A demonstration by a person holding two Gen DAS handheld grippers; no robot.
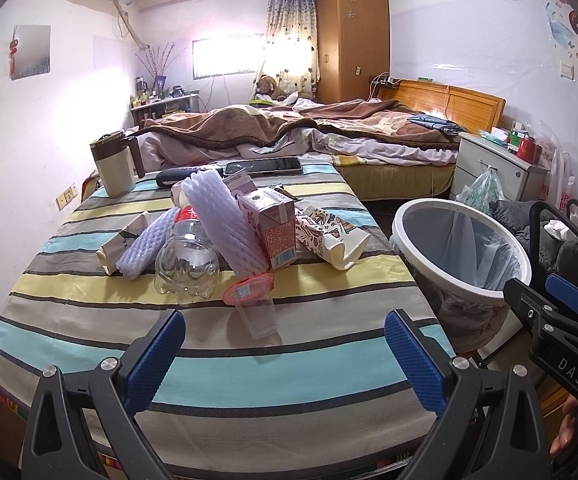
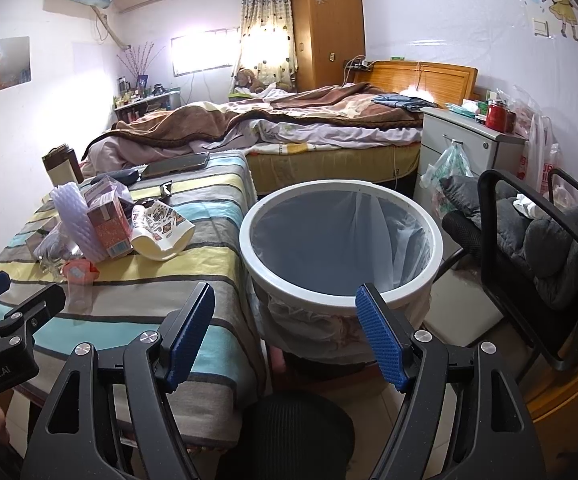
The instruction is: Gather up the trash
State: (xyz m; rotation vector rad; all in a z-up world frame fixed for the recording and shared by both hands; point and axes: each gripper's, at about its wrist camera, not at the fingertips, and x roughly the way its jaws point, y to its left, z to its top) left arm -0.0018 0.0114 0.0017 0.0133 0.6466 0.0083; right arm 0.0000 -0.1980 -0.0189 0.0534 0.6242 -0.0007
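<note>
Both the left hand-held gripper and right hand-held gripper are spread wide, empty. The clear bottle, leaned among piled trash mid-surface, could be rolled off the surface's near edge if nudged.

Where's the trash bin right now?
The white-rimmed trash bin stands on the floor just right of the striped table, directly ahead of the open right claw, with a black chair to its right.

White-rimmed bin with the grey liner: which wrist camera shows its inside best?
The right wrist view: the white-rimmed bin sits centred ahead of the open right gripper, its liner showing. The left wrist view shows it off to the right, partly hidden.
</note>
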